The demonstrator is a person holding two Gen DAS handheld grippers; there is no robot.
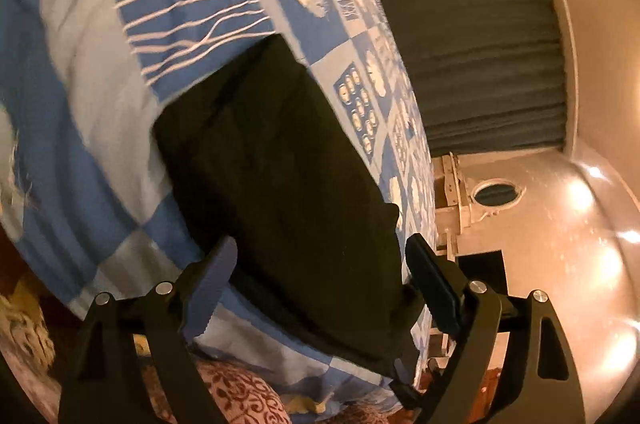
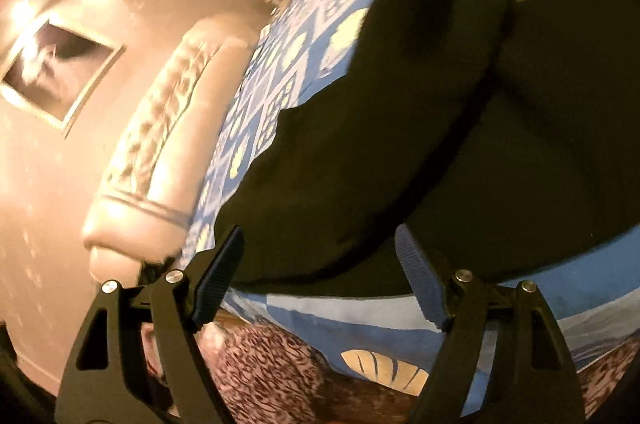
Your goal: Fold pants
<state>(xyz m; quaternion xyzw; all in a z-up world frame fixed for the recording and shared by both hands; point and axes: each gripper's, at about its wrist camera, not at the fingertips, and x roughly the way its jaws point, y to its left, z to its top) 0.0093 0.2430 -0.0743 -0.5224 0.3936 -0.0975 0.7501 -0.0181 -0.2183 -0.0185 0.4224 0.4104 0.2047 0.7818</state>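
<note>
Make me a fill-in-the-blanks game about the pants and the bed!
1. The pants are colored ____.
2. They lie on a bedspread checkered white and ____.
3. The fingers of the left gripper stand ____, holding nothing.
4. The curtain by the bed is ____ than the wall.

Missing words: black; blue; open; darker

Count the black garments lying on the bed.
1: the black pants, folded, lie on the blue patterned bedspread near its edge, just ahead of both open grippers. Anything beneath them would be hidden.
</note>
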